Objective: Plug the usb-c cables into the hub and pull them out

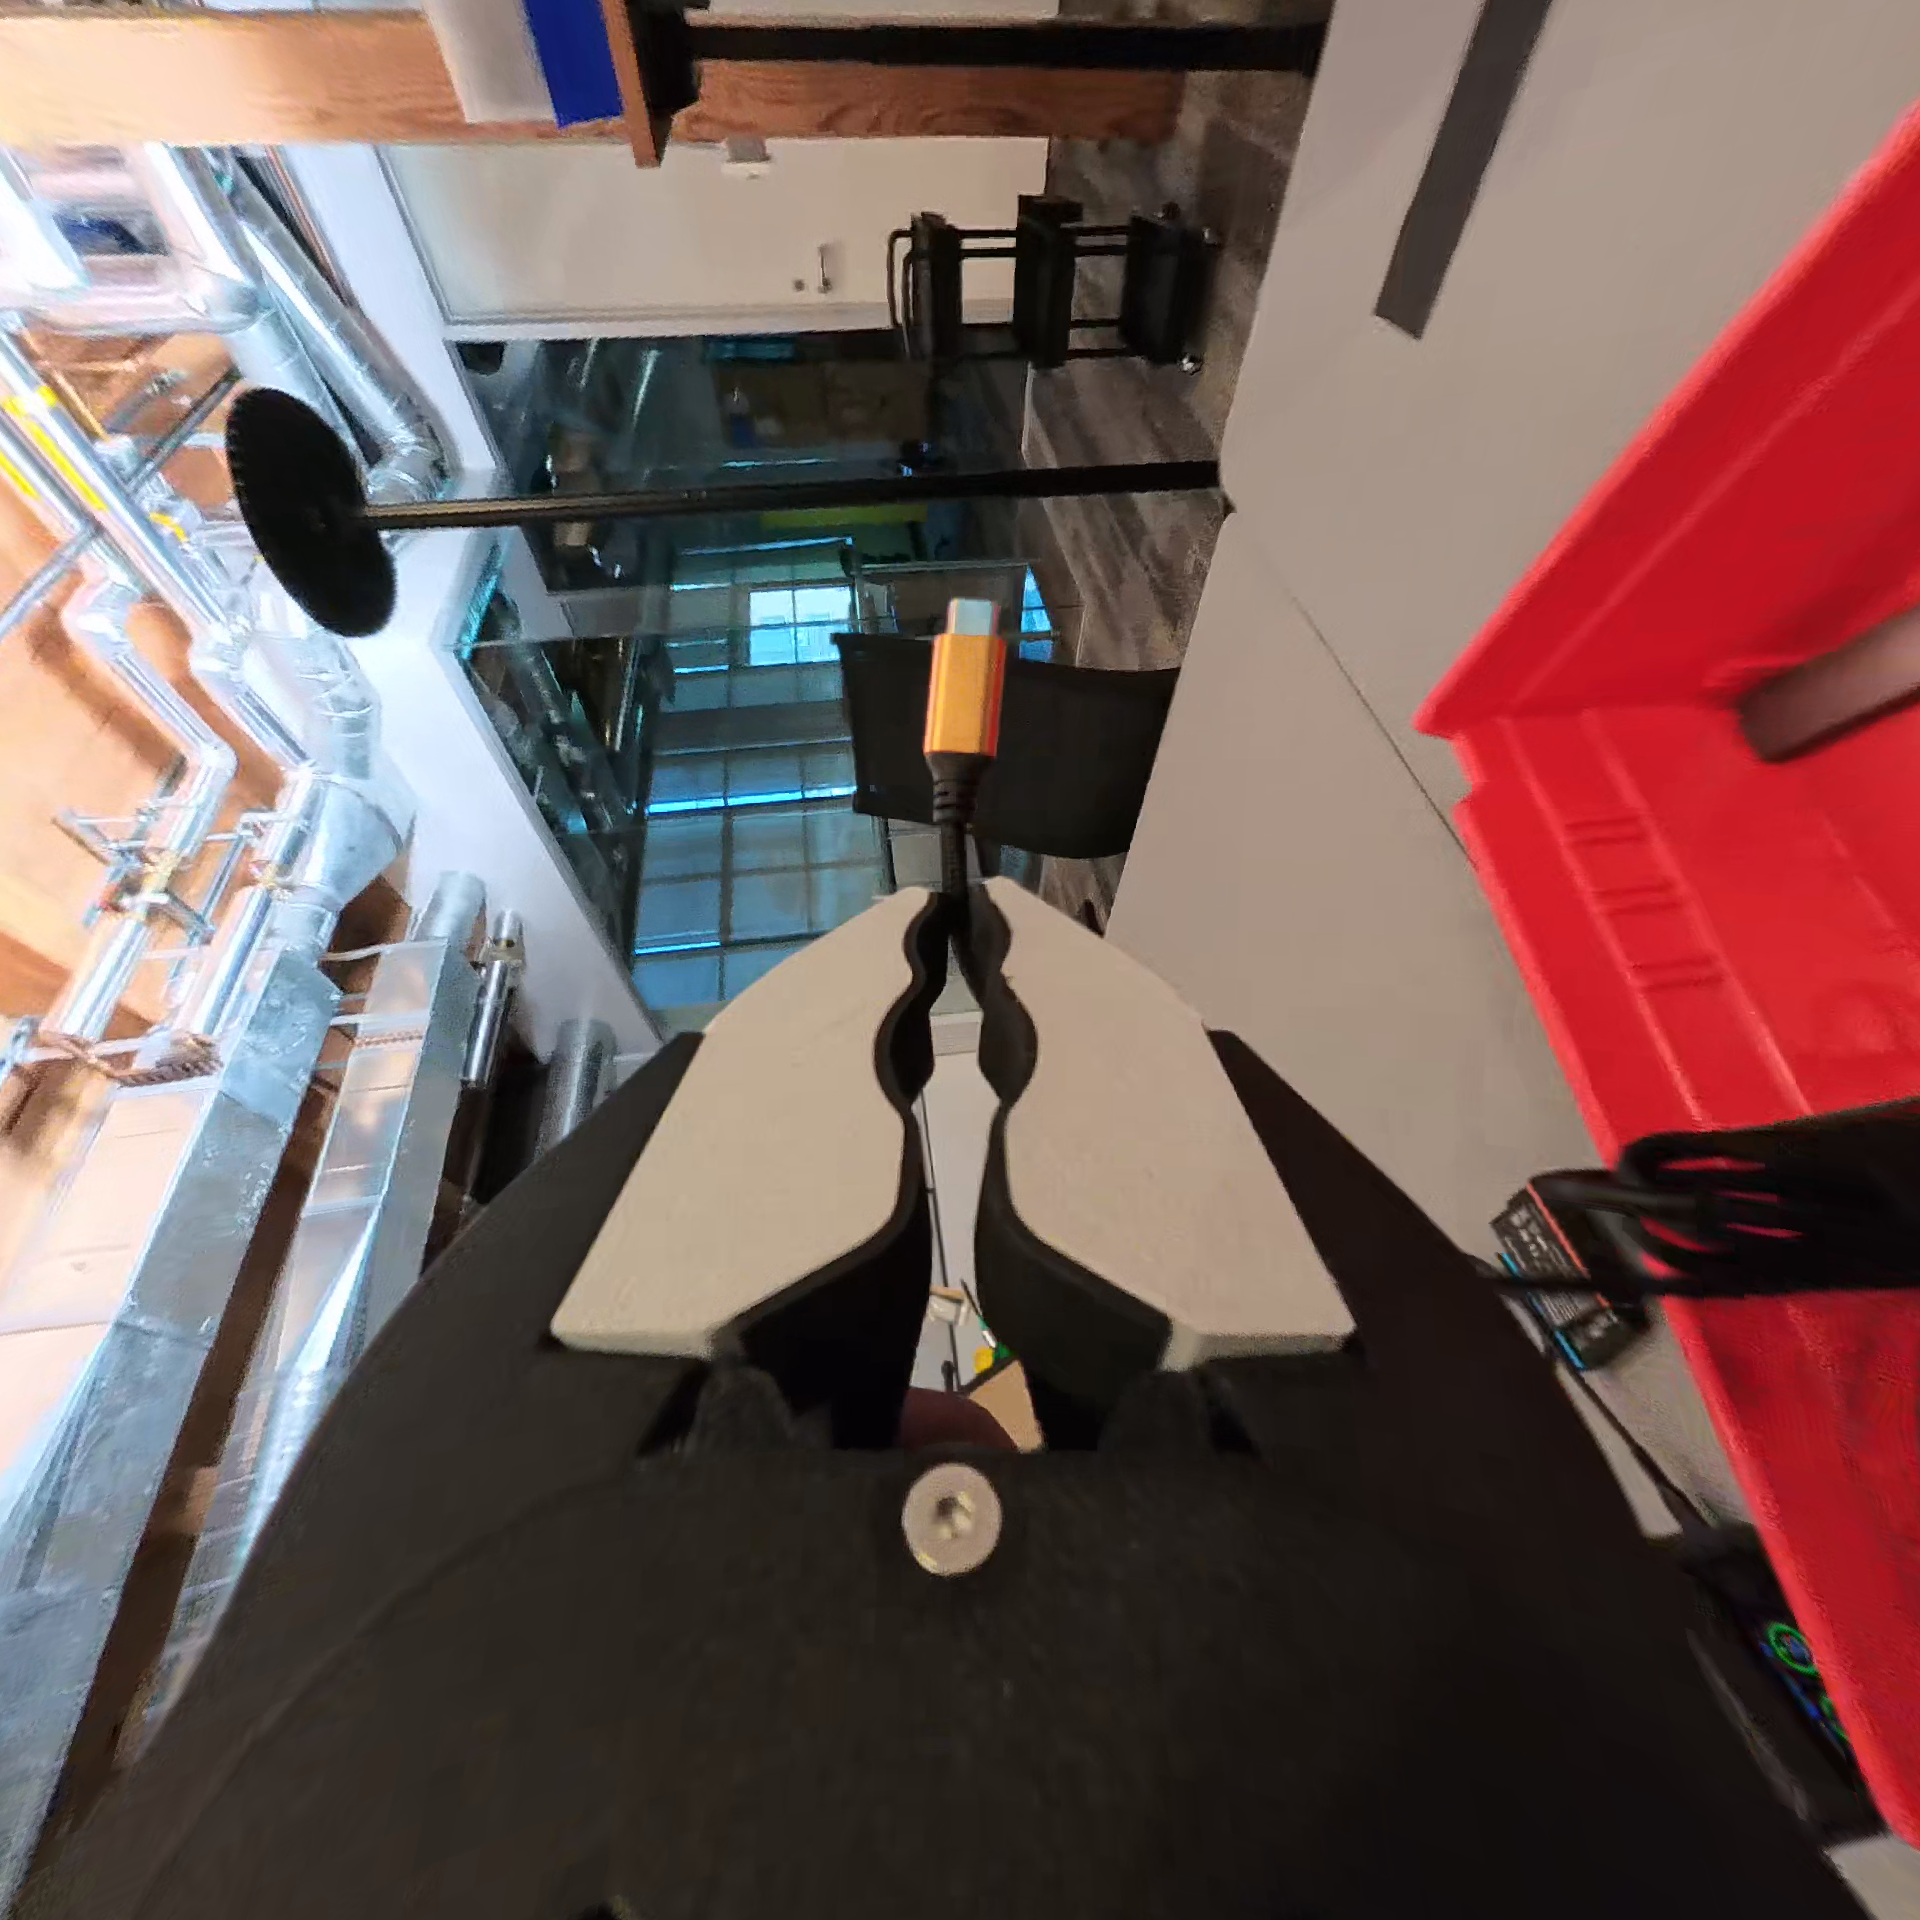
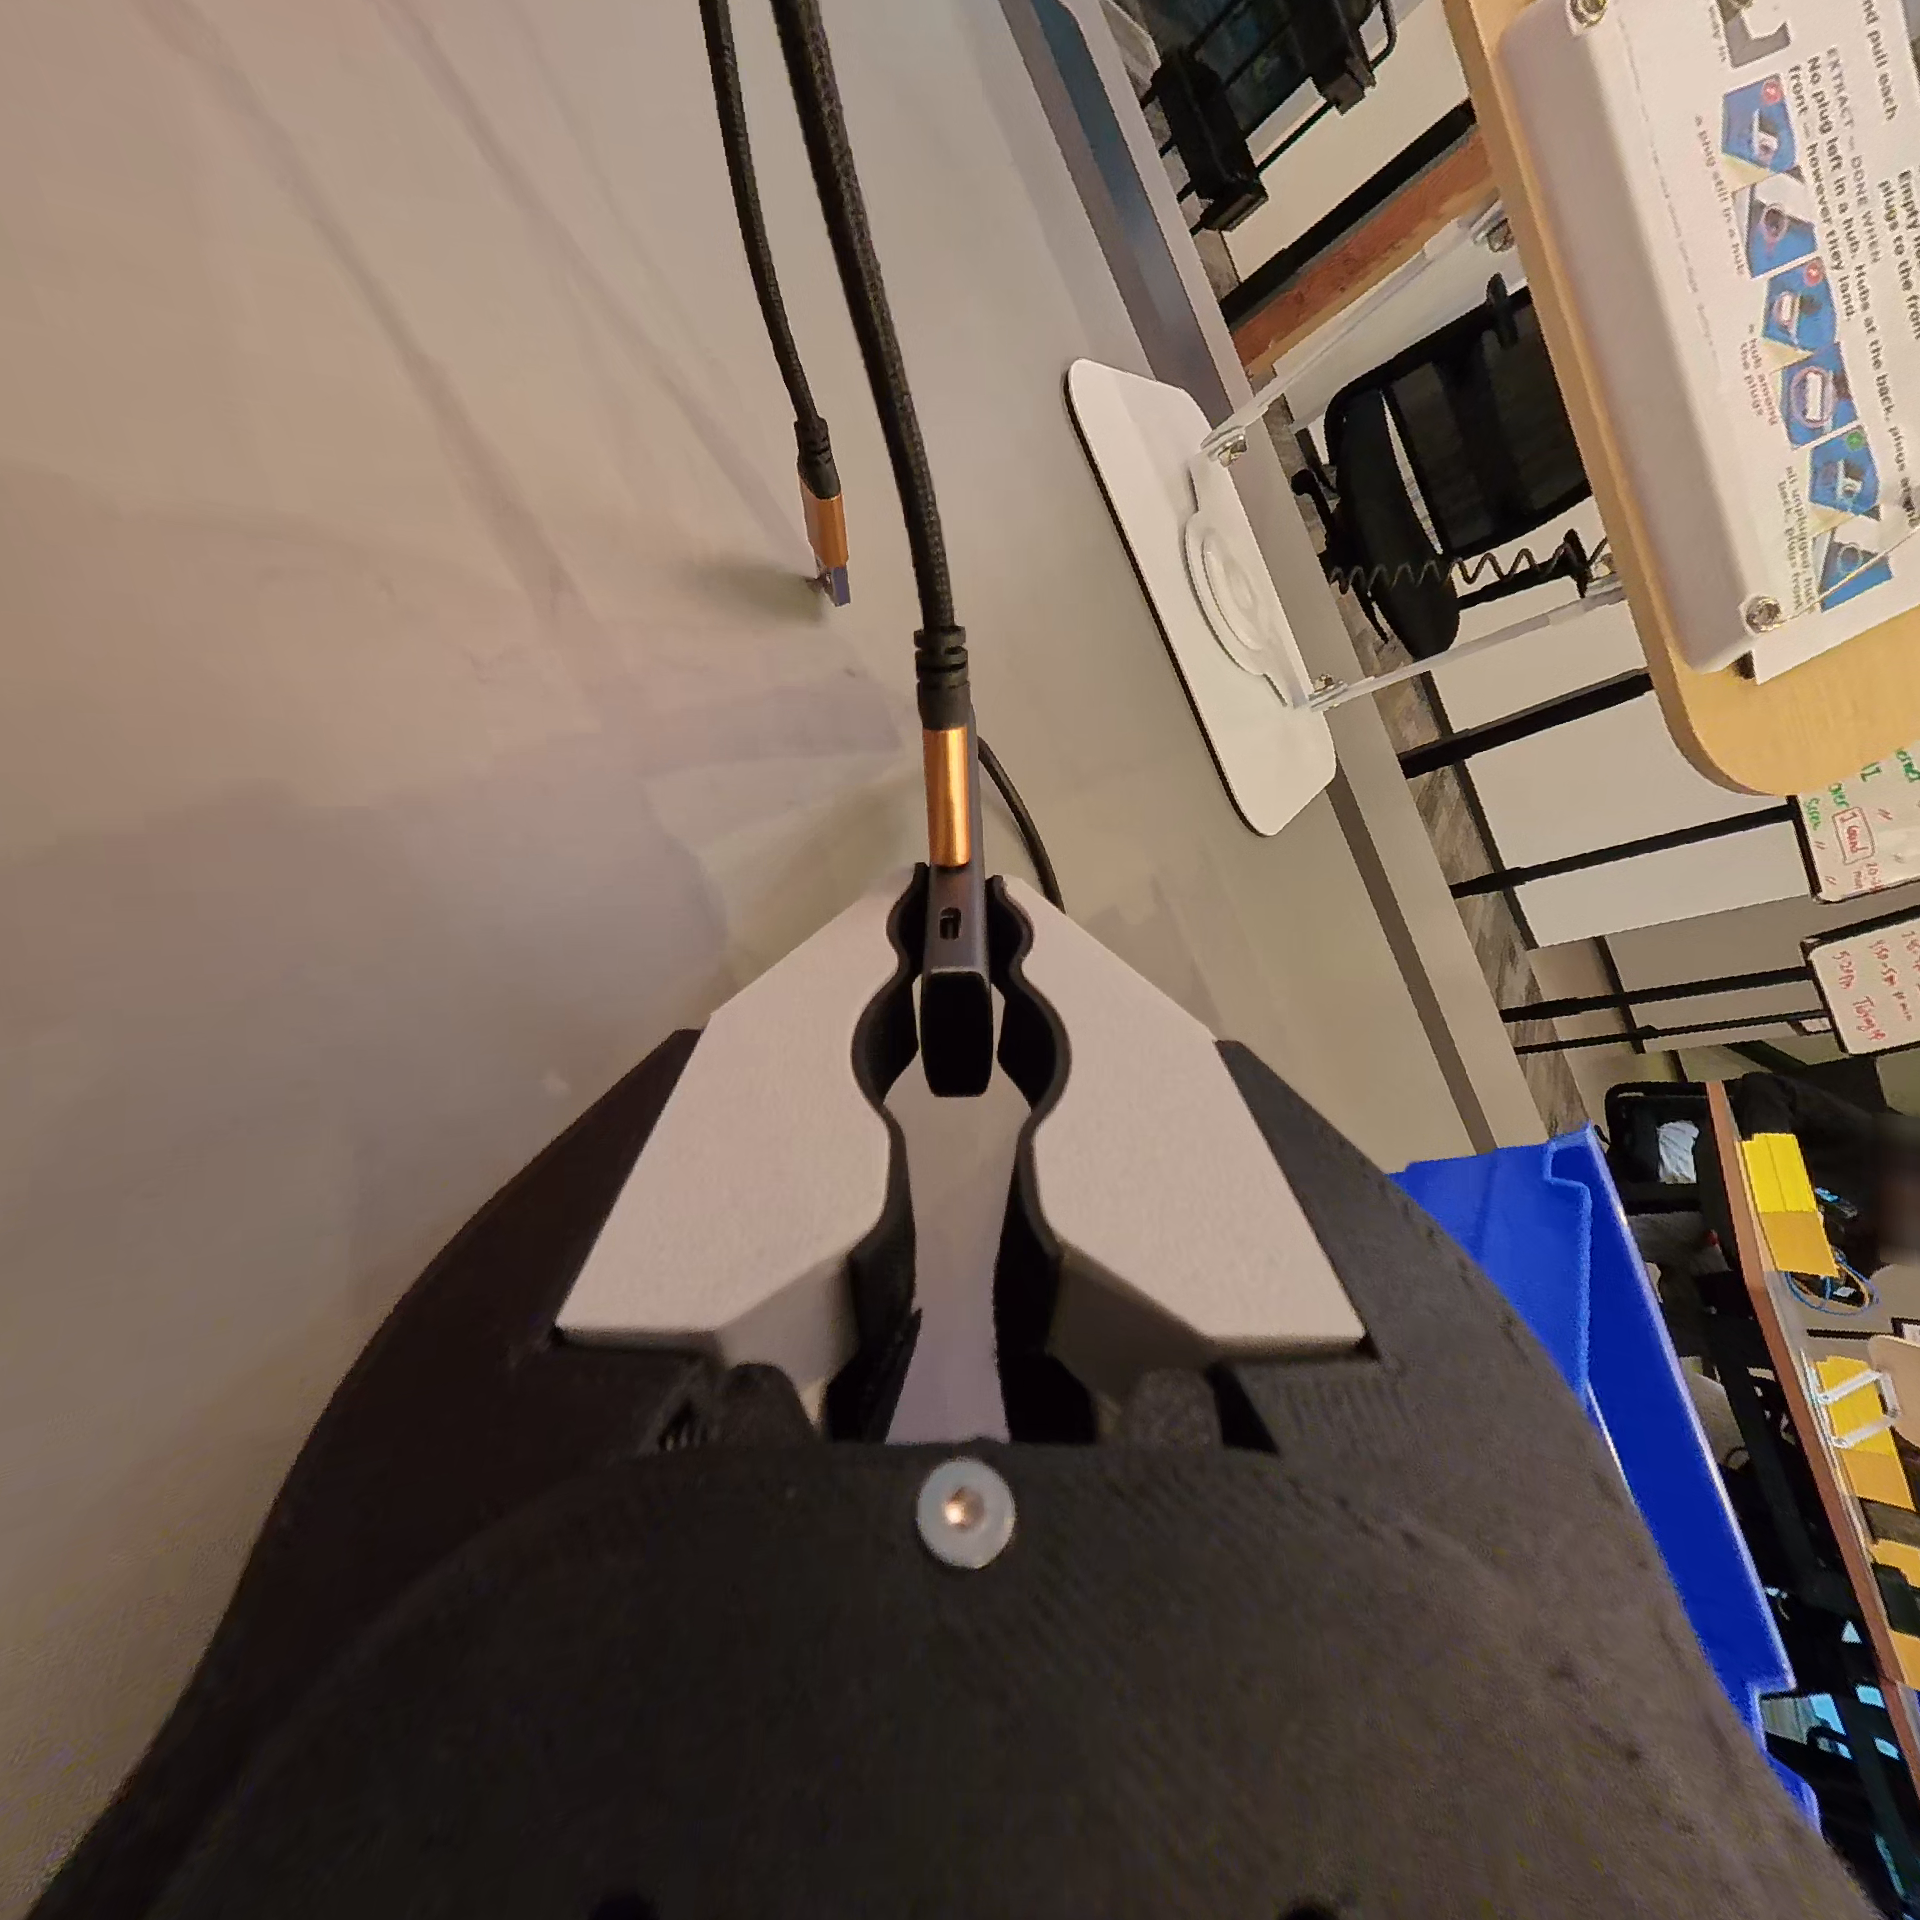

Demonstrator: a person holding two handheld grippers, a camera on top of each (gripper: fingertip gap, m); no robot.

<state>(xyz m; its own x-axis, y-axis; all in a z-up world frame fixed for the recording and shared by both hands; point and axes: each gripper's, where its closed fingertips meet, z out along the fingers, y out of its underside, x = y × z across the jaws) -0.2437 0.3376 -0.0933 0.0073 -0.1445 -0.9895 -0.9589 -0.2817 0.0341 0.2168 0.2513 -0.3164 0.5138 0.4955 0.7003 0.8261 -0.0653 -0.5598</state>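
While lifted clear of the white table point(image 2: 416, 520) beside a red bin point(image 1: 1714, 831), clamped in the right gripper point(image 2: 961, 894): a dark hub point(image 2: 951, 997), one braided cable point(image 2: 894, 416) plugged in — and pinched in the left gripper point(image 1: 954, 899), another cable's orange plug point(image 1: 966, 691), unplugged — a third plug point(image 2: 826, 520) lying loose.

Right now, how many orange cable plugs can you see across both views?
3. One orange plug sticks out beyond the left gripper, which pinches its cable. One is plugged into the hub held by the right gripper. One lies on the table. Others may be hidden.
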